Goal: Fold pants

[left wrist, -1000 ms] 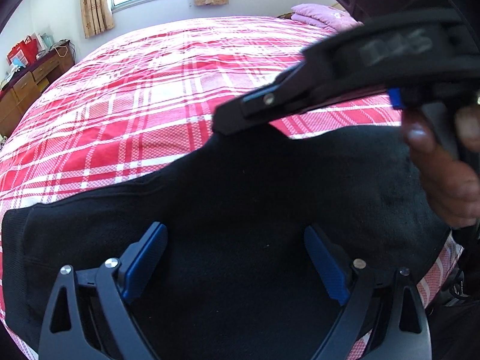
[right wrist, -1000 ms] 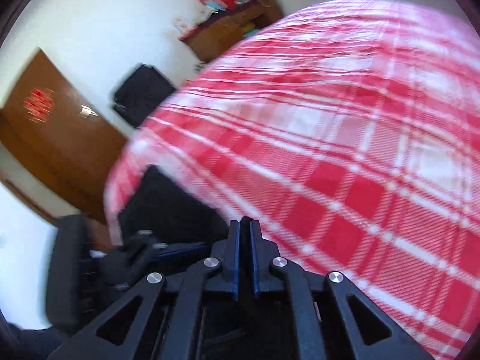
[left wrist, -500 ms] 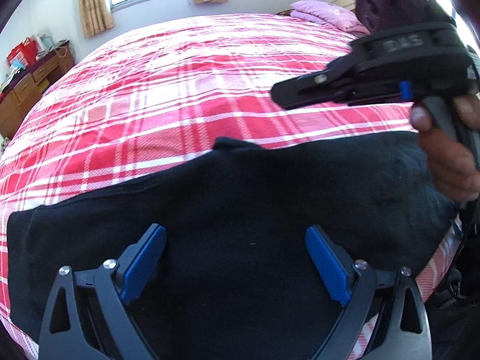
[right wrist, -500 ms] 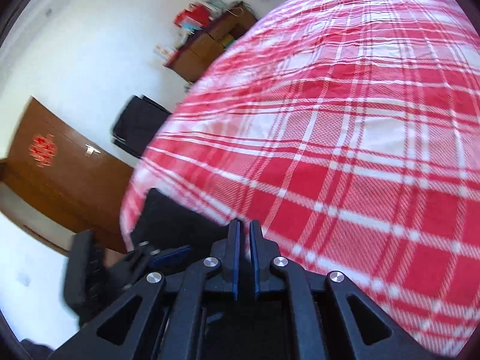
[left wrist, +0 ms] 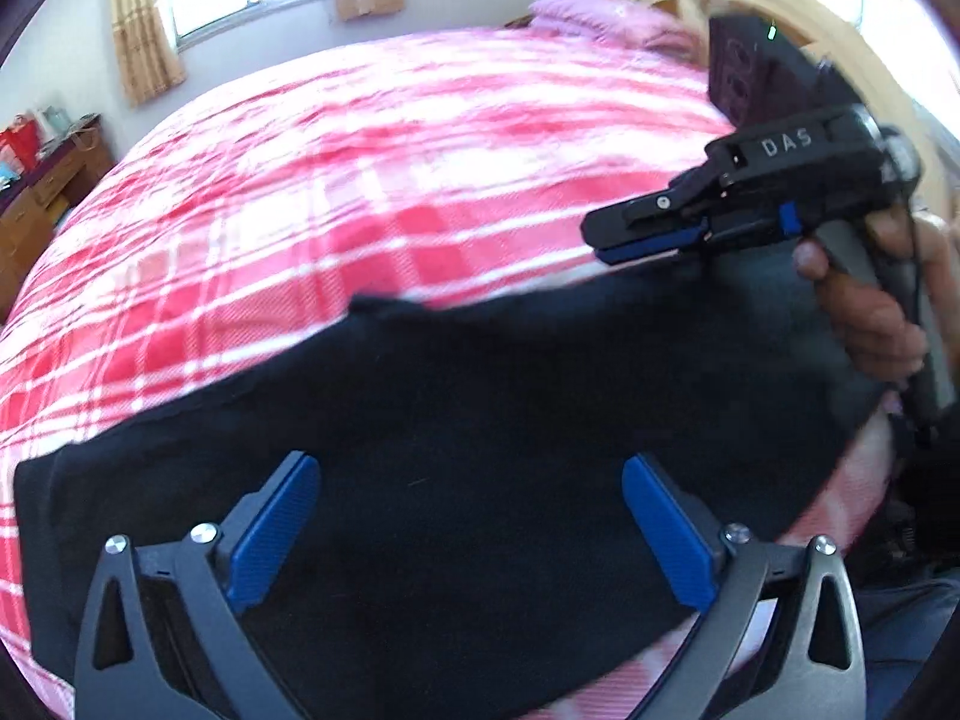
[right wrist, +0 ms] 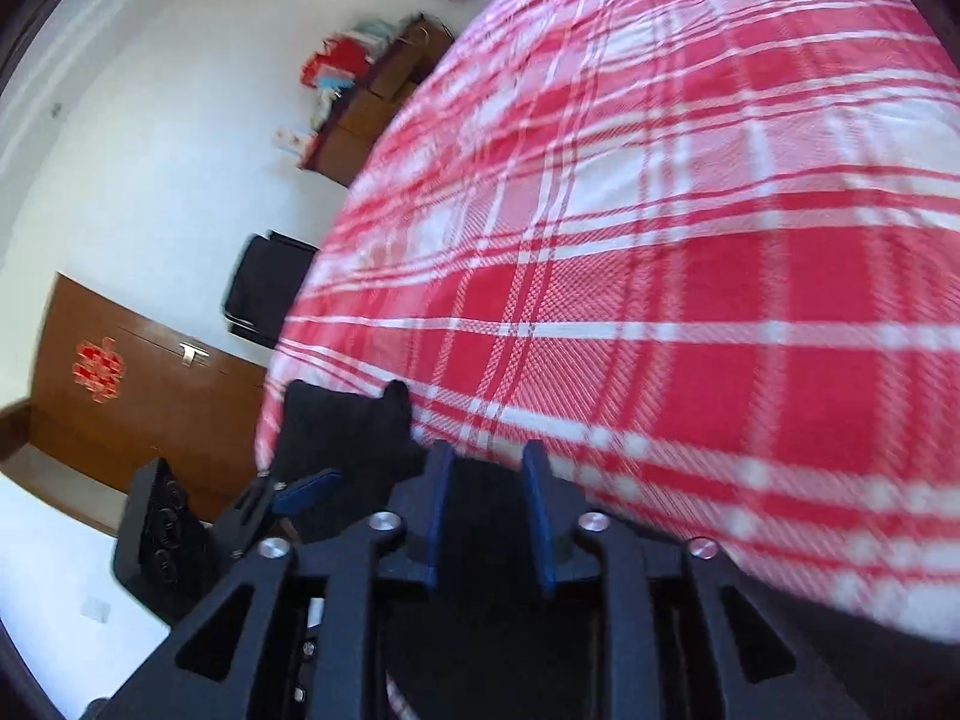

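Right black two-finger gripper (right wrist: 486, 516) drawn back to the far edge of the black fabric pants (left wrist: 480, 450), its blue-padded jaws now parted slightly where they were pressed together before

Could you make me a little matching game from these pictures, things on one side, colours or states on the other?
Things:
1. pants
2. bedspread
3. left gripper
4. pillow

States:
a. pink, at the far end of the bed
b. black, lying on the bed
c. fingers wide apart
d. red and white plaid

Pairs: 1-b, 2-d, 3-c, 4-a
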`<state>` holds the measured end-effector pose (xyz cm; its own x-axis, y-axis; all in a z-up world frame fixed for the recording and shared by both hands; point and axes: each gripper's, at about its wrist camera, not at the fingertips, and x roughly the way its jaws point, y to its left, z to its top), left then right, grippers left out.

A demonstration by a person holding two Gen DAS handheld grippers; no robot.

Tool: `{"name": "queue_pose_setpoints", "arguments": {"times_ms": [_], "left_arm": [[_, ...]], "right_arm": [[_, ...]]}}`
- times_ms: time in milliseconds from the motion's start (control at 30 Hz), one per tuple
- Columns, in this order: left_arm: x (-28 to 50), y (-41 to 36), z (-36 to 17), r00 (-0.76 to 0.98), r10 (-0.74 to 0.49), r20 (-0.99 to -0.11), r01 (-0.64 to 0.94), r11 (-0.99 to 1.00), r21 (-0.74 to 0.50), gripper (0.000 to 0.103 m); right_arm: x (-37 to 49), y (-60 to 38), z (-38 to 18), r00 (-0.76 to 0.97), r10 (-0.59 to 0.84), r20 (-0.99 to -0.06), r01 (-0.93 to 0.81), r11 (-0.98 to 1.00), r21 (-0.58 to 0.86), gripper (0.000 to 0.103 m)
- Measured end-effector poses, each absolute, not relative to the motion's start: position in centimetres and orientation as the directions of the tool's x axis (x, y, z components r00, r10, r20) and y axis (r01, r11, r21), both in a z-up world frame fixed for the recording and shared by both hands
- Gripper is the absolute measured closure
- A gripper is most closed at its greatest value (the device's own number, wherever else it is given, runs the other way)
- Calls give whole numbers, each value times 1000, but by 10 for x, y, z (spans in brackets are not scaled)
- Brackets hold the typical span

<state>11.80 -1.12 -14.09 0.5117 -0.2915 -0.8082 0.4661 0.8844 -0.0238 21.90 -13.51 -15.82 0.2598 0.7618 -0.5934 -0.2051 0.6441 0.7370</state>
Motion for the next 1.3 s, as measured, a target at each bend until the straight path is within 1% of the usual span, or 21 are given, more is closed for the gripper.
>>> {"name": "queue_pose_setpoints", "arguments": {"times_ms": [33,67,100,167,200,233,267,300,400,533,600,667,700,767,867,967,1067,1133,1233,1267,1300], "left_arm": [[114,-18,-137,504,-331,-798,494,868,-48,0],[110,-24,-137,483,-372,-793,530,845,-73,0],[106,-33,-139,457,-399,-795,565,821,-87,0],[100,-51,-148,422,-399,-814,608,791,-73,0],[98,-60,-159,391,-377,-840,627,777,-57,0],[93,-69,-165,388,-352,-852,632,774,-32,0],[86,-76,-169,428,-315,-847,644,764,42,0],[84,-79,-169,439,-307,-845,648,759,61,0],[88,-74,-166,410,-328,-851,645,764,17,0],[86,-71,-160,396,-338,-854,661,750,10,0],[87,-70,-153,387,-377,-841,662,749,-31,0],[96,-63,-140,394,-434,-810,642,761,-95,0],[99,-62,-137,399,-464,-791,628,767,-133,0],[100,-75,-141,412,-486,-771,602,780,-170,0],[98,-86,-145,431,-455,-779,576,804,-151,0],[89,-88,-147,425,-454,-783,574,804,-154,0],[82,-89,-146,431,-458,-778,586,797,-145,0],[89,-91,-149,433,-451,-780,587,798,-135,0],[87,-95,-153,426,-438,-792,586,800,-128,0],[87,-94,-155,423,-436,-794,585,801,-128,0],[86,-94,-155,425,-433,-795,584,802,-125,0]], "right_arm": [[213,-146,-156,261,775,-576,-204,628,751,64],[209,-154,-156,261,781,-568,-203,619,758,55],[205,-163,-158,263,776,-574,-194,625,756,51],[199,-181,-164,284,737,-614,-168,668,725,52],[194,-190,-164,292,749,-594,-170,652,738,52],[193,-196,-164,302,751,-588,-161,648,745,52],[191,-203,-162,322,737,-595,-146,659,738,52],[190,-210,-158,356,706,-612,-133,686,715,52],[185,-239,-152,417,623,-662,-77,750,657,52],[164,-292,-138,490,560,-668,10,762,647,51],[142,-314,-121,536,538,-651,11,767,642,51],[119,-335,-103,587,487,-647,21,789,614,51],[101,-348,-93,618,438,-653,45,810,585,51],[73,-378,-78,656,358,-664,104,829,550,51],[28,-428,-59,722,246,-646,205,816,540,51],[-14,-473,-44,767,131,-628,297,795,529,51],[-37,-501,-47,771,95,-630,366,743,560,51],[-47,-513,-54,753,89,-652,384,745,546,51],[-55,-510,-69,716,79,-693,417,749,516,52],[-56,-510,-75,711,88,-698,416,747,518,55],[-58,-512,-77,710,93,-698,413,748,520,71]]}}
